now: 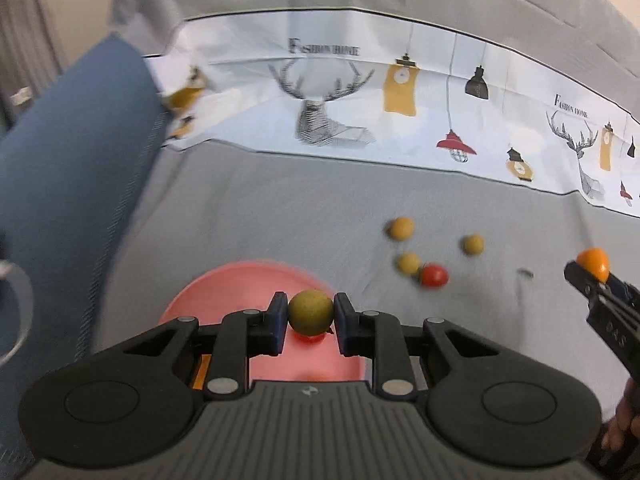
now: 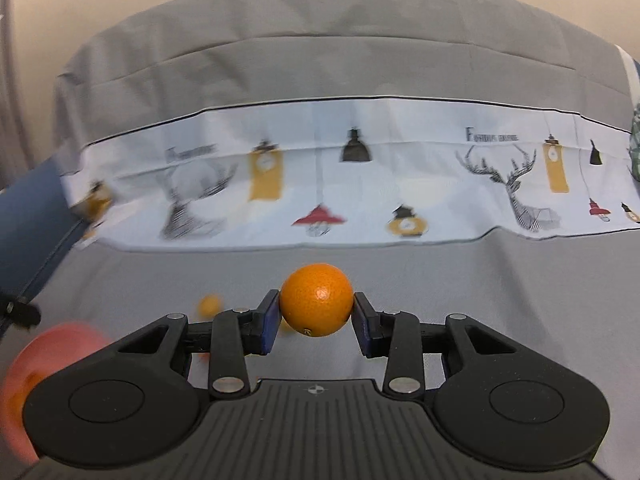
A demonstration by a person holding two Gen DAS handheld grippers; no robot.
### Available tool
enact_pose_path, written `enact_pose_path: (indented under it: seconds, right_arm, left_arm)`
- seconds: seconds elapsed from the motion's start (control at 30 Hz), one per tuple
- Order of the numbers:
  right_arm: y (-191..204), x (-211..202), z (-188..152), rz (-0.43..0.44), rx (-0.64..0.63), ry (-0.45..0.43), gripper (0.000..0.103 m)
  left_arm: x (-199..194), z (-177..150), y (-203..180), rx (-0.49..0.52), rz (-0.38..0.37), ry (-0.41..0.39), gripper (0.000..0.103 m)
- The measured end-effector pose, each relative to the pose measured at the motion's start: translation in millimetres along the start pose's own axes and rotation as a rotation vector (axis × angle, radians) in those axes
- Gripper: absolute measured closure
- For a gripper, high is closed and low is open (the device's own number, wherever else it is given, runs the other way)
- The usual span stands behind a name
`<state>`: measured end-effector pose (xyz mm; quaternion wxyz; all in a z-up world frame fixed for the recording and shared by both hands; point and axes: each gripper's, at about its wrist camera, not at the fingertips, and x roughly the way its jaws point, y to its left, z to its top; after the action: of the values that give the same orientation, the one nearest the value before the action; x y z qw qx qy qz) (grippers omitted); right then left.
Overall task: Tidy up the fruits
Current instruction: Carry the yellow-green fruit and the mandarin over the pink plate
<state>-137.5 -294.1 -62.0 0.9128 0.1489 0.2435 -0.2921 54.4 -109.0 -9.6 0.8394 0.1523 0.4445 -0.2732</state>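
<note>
2 grippers loaded: left gripper (image 1: 310, 320) clamps 1 round yellow-green fruit (image 1: 310, 312) over pink plate (image 1: 216, 292); right gripper (image 2: 316, 320) clamps 1 orange (image 2: 316, 305). 4 fruits loose on grey cloth (image 1: 260, 208).

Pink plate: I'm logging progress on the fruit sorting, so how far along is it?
Done: nothing can be confirmed resting on the pink plate. In hand: the left gripper holds a yellow-green fruit over the plate, and the right gripper holds an orange. Left: three yellowish fruits and a red fruit on the grey cloth.
</note>
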Motion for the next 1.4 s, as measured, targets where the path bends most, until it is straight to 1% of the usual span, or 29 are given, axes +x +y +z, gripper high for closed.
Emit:
enact_pose_path:
  seconds: [0.13, 0.27, 0.4, 0.53, 0.63, 0.8, 1.1, 1.4]
  right_arm:
    - [25, -48, -16, 0.045, -0.011, 0.031, 0.063]
    - [58, -88, -30, 0.142, -0.037, 0.064, 0.063]
    - [95, -118, -42, 0.229, -0.098, 0.087, 0.063]
    - [119, -145, -48, 0.274, -0.143, 0.079, 0.063]
    - [131, -163, -51, 0.284, -0.19, 0.071, 0.063]
    - [136, -179, -49, 0.266, -0.211, 0.041, 0.063]
    - [145, -187, -53, 0.261, -0.244, 0.045, 0.063]
    - [149, -186, -54, 0.256, -0.255, 0.049, 0.063]
  left_arm:
    - [-41, -34, 21, -0.029, 0.01, 0.003, 0.076]
    - [-74, -68, 37, -0.045, 0.036, -0.005, 0.076]
    - [-103, -96, 53, -0.075, 0.039, -0.017, 0.076]
    - [-122, -118, 65, -0.093, 0.035, -0.018, 0.076]
    - [-130, -128, 72, -0.115, 0.021, -0.016, 0.076]
    - [-143, -138, 80, -0.132, 0.004, -0.041, 0.076]
    - [-152, -144, 92, -0.177, 0.001, -0.068, 0.076]
    - [-152, -146, 99, -0.191, 0.0, -0.071, 0.076]
